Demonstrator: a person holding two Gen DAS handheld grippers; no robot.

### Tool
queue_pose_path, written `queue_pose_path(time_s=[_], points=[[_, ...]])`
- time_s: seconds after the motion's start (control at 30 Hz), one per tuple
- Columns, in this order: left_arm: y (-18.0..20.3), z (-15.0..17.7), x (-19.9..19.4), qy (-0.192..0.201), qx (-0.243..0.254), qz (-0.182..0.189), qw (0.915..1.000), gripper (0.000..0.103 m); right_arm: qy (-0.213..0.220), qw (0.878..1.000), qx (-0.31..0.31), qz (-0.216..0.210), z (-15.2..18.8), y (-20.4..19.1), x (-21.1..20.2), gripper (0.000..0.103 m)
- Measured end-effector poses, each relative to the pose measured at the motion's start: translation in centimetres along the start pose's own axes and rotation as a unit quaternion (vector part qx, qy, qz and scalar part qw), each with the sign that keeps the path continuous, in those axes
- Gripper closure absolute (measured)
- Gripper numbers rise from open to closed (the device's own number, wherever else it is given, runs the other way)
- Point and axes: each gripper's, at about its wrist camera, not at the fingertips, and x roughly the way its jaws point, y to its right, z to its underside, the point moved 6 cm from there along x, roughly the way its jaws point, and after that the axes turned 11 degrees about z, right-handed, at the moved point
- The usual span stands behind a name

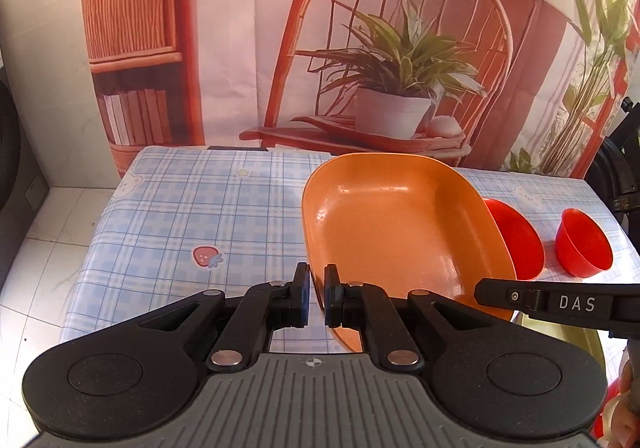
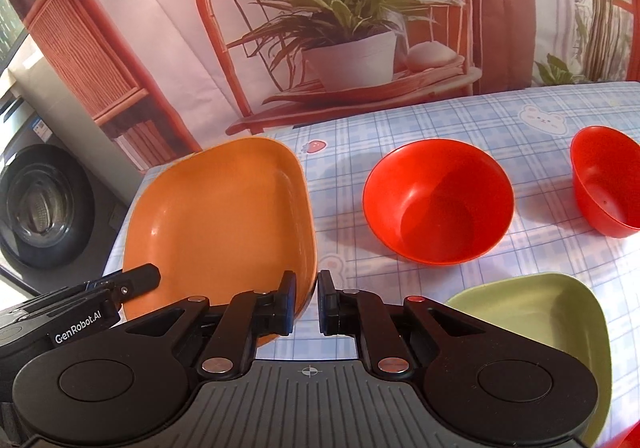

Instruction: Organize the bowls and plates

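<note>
An orange plate (image 1: 396, 232) is held tilted above the table, gripped at two edges. My left gripper (image 1: 316, 300) is shut on its near left rim. My right gripper (image 2: 306, 302) is shut on its right rim; one of its fingers (image 1: 520, 294) shows in the left wrist view. The plate also shows in the right wrist view (image 2: 224, 216). Two red bowls (image 2: 438, 204) (image 2: 606, 188) stand upright on the table to the right. A green plate (image 2: 536, 316) lies at the near right.
The table has a blue checked cloth (image 1: 192, 216) with open cloth on its left half. A printed backdrop (image 1: 360, 48) hangs behind the far edge. A washing machine (image 2: 40, 204) stands off the table's left side.
</note>
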Motion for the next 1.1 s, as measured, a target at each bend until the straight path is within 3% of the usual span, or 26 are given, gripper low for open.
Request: queue_pose_path(time_s=[0.27, 0.57, 0.7, 0.9, 1.1], points=[[7.4, 0.1, -4.5, 0.02, 0.037, 0.024, 0.9988, 0.095, 0.042, 0.999, 0.018, 0.017, 1.6, 5.0, -7.8, 0.094], [16.1, 2.7, -5.3, 0.011, 0.054, 0.081, 0.9952, 0.093, 0.087, 0.994, 0.049, 0.053, 2.0, 13.4, -15.1, 0.095], [18.3, 3.2, -4.2, -0.01, 0.046, 0.104, 0.9935, 0.093, 0.096, 0.992, 0.053, 0.064, 1.9, 16.4, -17.0, 0.095], [21.7, 2.7, -3.7, -0.017, 0.073, 0.119, 0.9901, 0.093, 0.103, 0.989, 0.042, 0.093, 2.1, 19.6, -18.5, 0.094], [23.2, 2.4, -3.1, -0.029, 0.084, 0.13, 0.9876, 0.093, 0.109, 0.988, 0.053, 0.092, 1.6, 21.6, -19.1, 0.094]])
